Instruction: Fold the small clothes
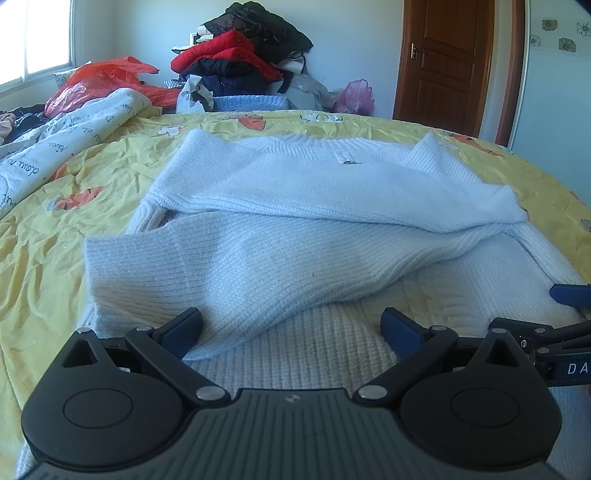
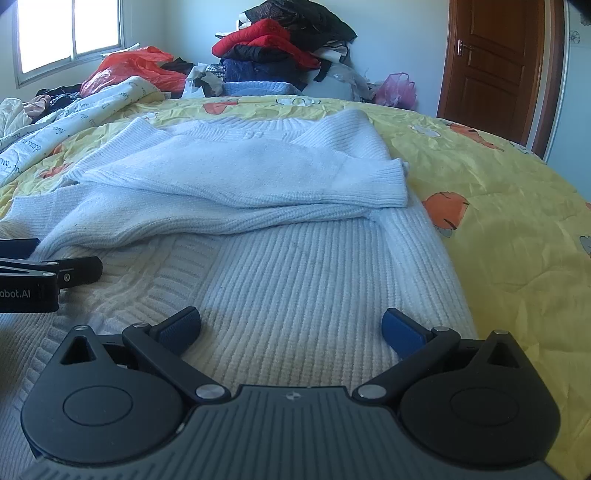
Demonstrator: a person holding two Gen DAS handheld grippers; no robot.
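Room: I see pale walls, a window (image 2: 70, 33) at 10 o'clock and a brown door (image 2: 491, 62) at 1 o'clock, shut.

Bed: a yellow sheet (image 2: 509, 229) with orange cartoon prints, creased, fills the lower view. A white quilt (image 1: 55, 144) with script lettering lies bunched at 9 o'clock.

Heap (image 1: 251, 48): red, black and navy clothes stacked against the far wall at 12 o'clock. An orange bag (image 1: 107, 79) lies beside it at 11 o'clock, a pink bag (image 1: 354, 96) at 1 o'clock.

Sweater (image 1: 295, 229): white ribbed knit, flat on the sheet at centre, both sleeves folded across the body, collar toward 12 o'clock, hem toward me.

Left gripper (image 1: 291, 332): jaws spread wide, holding nothing, low over the hem; I cannot tell whether it touches.

Right gripper (image 2: 291, 330): jaws likewise spread wide, holding nothing, over the hem just beside the left one.
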